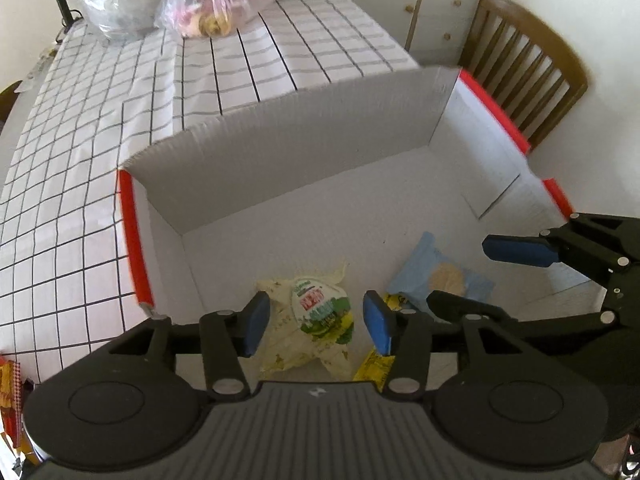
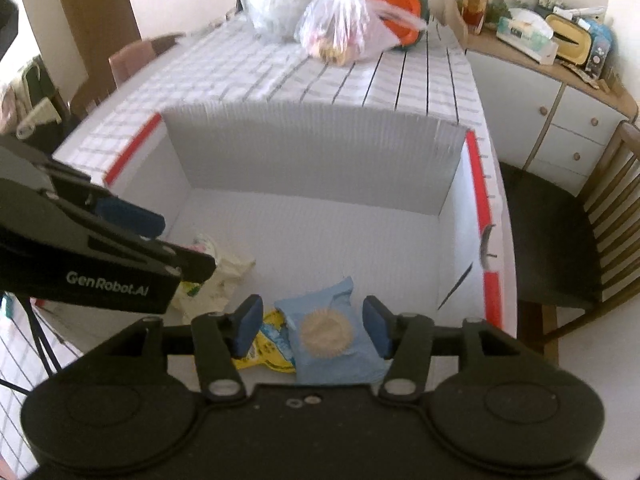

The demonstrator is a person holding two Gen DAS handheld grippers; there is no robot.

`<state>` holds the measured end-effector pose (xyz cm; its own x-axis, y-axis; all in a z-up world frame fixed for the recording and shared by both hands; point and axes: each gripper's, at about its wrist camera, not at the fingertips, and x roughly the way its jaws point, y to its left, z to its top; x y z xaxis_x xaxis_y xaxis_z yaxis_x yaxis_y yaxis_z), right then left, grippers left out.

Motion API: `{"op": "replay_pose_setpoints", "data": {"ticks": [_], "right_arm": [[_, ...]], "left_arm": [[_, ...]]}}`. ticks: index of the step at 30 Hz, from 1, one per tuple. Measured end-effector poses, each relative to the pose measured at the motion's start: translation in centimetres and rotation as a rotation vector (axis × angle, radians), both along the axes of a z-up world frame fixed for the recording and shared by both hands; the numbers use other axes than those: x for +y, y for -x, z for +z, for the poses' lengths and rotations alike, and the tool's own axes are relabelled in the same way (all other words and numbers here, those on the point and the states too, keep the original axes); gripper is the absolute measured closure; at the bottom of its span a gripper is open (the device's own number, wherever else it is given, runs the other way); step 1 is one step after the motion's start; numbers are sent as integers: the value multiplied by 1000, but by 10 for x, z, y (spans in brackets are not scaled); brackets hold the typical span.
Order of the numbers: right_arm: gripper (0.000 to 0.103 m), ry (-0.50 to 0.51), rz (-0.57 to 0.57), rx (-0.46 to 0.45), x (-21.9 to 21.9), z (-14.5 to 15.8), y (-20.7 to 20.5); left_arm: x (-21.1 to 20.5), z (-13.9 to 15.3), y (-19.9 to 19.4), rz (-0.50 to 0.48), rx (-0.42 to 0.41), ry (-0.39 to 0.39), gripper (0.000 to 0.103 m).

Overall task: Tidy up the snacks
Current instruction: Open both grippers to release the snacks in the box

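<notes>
Low in the centre of the left wrist view, the left gripper (image 1: 316, 322) hangs over the white box (image 1: 280, 152) with its blue pads spread apart, and a cream packet with a green and red egg-shaped label (image 1: 316, 316) lies on the box floor between and below them. Whether the pads touch that packet cannot be told; they look to stand above it. To the right in the same view lies a pale blue packet with a round biscuit printed on it (image 1: 440, 276), and a yellow packet (image 1: 376, 364) shows at the bottom edge, partly tucked under the blue one.

Bottom centre of the right wrist view, the right gripper (image 2: 312, 328) is also spread wide, its pads on either side of the pale blue packet (image 2: 328, 332), gripping nothing. The yellow packet (image 2: 264, 348) sits just to its left.

Three snacks already lie at the near end of the box, which suggests the placing step: both grippers appear empty over snacks already in the box. Much of the box floor toward the upper part of both frames is bare. Two plastic bags (image 2: 340, 28) stand on the checked tablecloth (image 1: 100, 128) at the top of the frame, well apart from the box. The next move probably calls for lifting clear of the box walls and reaching for another snack.
</notes>
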<state>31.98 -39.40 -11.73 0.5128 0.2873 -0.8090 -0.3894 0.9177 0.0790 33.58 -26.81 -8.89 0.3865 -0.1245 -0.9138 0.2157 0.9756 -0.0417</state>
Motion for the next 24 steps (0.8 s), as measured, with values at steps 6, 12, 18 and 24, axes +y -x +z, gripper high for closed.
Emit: {"op": "replay_pose_setpoints", "data": {"ticks": [6, 12, 18, 24], "right_arm": [[38, -57, -5, -57, -7, 25, 15], [33, -111, -13, -92, -8, 44, 30], [18, -159, -20, -144, -2, 62, 51], [15, -196, 10, -185, 12, 80, 71]], "left_arm": [[12, 24, 20, 21, -74, 29, 48], [27, 48, 41, 39, -144, 54, 48], [45, 69, 69, 66, -219, 79, 48], [69, 86, 102, 101, -295, 93, 39]]}}
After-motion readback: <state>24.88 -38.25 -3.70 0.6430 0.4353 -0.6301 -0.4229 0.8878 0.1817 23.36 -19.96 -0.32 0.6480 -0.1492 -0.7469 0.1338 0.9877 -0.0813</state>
